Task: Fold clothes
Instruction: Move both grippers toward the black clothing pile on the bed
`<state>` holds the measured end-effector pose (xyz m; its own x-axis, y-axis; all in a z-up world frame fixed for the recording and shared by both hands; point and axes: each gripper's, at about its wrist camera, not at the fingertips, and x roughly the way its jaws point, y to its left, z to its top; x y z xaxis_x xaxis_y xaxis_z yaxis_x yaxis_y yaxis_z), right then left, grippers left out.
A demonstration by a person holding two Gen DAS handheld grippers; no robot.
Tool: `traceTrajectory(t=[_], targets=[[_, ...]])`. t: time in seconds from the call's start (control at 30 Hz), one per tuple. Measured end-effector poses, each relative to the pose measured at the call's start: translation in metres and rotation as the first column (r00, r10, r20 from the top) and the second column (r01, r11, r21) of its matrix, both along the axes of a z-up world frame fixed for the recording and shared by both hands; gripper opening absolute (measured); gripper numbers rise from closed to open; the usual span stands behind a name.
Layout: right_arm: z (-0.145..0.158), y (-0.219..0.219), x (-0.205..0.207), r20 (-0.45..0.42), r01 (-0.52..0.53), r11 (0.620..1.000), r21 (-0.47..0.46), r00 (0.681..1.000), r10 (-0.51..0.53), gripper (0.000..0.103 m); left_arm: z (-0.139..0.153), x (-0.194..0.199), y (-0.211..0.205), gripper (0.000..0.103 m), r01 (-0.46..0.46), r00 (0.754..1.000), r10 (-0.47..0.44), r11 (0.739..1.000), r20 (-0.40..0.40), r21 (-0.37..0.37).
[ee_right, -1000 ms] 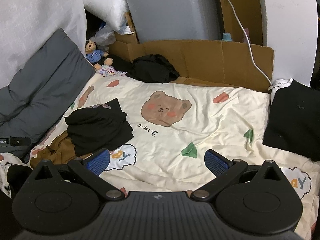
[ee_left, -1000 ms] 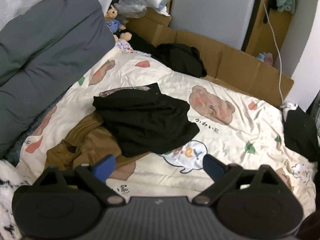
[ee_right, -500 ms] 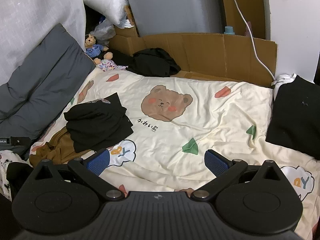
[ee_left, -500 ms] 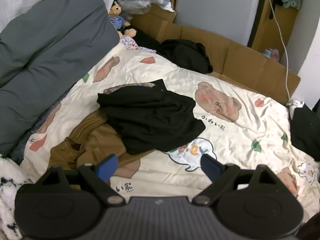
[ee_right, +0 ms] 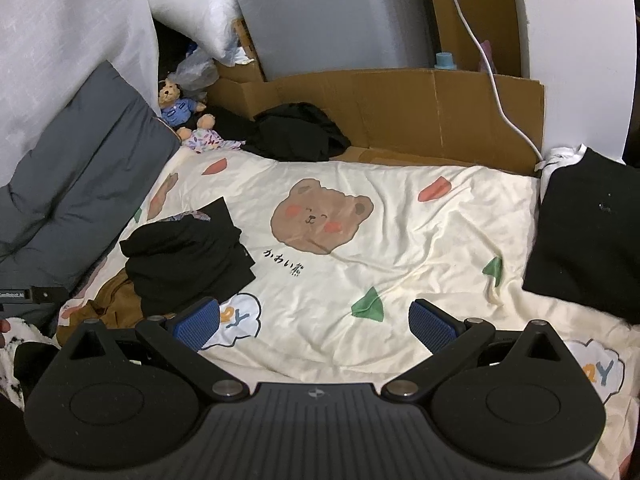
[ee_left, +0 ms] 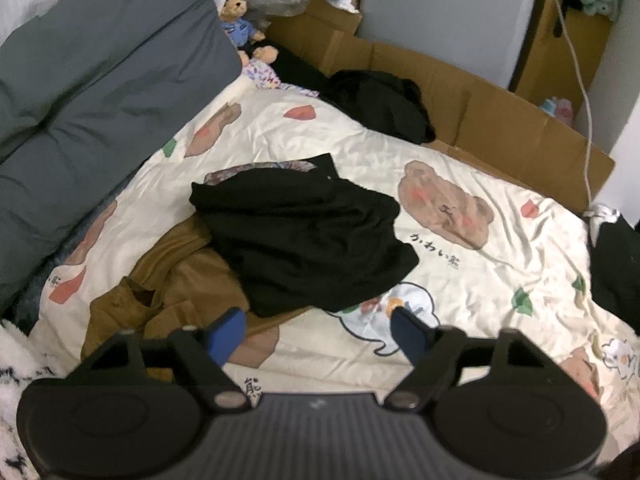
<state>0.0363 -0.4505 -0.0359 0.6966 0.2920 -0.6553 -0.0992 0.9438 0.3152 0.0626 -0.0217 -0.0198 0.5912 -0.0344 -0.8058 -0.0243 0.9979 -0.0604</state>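
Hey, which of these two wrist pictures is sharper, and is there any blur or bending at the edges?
Right wrist view is sharper: the brown bear print on the cream quilt is crisp. Left wrist view is softly blurred, smearing the crumpled black garment and tan-brown garment. Both show fisheye bending and dark corners.

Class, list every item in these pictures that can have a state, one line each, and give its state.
left gripper: open, empty
right gripper: open, empty
black garment: crumpled, lying on the brown garment
brown garment: crumpled, partly covered
black heap: bunched at the bed's far edge
black cloth: lying flat at the right edge
bedsheet: spread, wrinkled
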Motion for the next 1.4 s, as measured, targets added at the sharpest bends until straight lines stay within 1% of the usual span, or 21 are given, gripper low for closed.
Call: traceTrajectory(t=[0.07, 0.1, 0.2, 0.3, 0.43, 0.67, 0.77, 1.07, 1.27, 1.4], targets=[[0.002, -0.002, 0.003, 0.003, 0.005, 1.0, -0.002, 1.0, -0.005, 0.103, 0.001, 0.006, 0.002, 0.078, -0.006, 1.0, 0.006, 1.0, -0.001, -0.012], [0.009, -0.003, 0.006, 0.003, 0.013, 1.0, -0.006, 1.0, -0.013, 0.103, 0.001, 0.009, 0.002, 0.078, -0.006, 1.0, 0.006, 1.0, 0.0, -0.011], [0.008, -0.008, 0.015, 0.0, 0.021, 1.0, -0.018, 1.0, -0.021, 0.103, 0.002, 0.018, 0.002, 0.078, -0.008, 1.0, 0.008, 1.0, 0.002, 0.0], [0.005, -0.012, 0.025, -0.009, 0.018, 1.0, -0.001, 1.0, -0.018, 0.103, 0.0, 0.025, 0.003, 0.078, -0.024, 1.0, 0.024, 1.0, -0.002, 0.016], [-0.004, -0.014, 0.039, -0.044, 0.004, 1.0, 0.027, 0.999, -0.003, 0.103, -0.005, 0.032, 0.005, 0.078, -0.047, 0.999, 0.047, 0.998, -0.011, 0.039], [-0.016, -0.007, 0.054, -0.065, -0.021, 1.0, 0.01, 0.998, 0.021, 0.103, -0.015, 0.038, 0.013, 0.078, -0.073, 0.997, 0.075, 0.995, -0.03, 0.063], [-0.022, -0.004, 0.06, -0.074, -0.031, 1.0, 0.003, 0.997, 0.031, 0.103, -0.015, 0.039, 0.016, 0.078, -0.082, 0.996, 0.084, 0.995, -0.027, 0.058], [-0.02, -0.012, 0.057, -0.103, -0.012, 1.0, -0.003, 0.995, 0.012, 0.103, -0.013, 0.046, 0.015, 0.078, -0.088, 0.996, 0.089, 0.995, -0.01, 0.056], [-0.021, -0.013, 0.057, -0.107, -0.007, 1.0, -0.003, 0.994, 0.006, 0.103, -0.012, 0.048, 0.013, 0.078, -0.076, 0.997, 0.077, 0.994, -0.005, 0.072], [-0.022, -0.011, 0.057, -0.112, -0.007, 1.0, -0.003, 0.994, 0.007, 0.103, -0.011, 0.049, 0.018, 0.078, -0.097, 0.995, 0.098, 0.993, 0.001, 0.073]])
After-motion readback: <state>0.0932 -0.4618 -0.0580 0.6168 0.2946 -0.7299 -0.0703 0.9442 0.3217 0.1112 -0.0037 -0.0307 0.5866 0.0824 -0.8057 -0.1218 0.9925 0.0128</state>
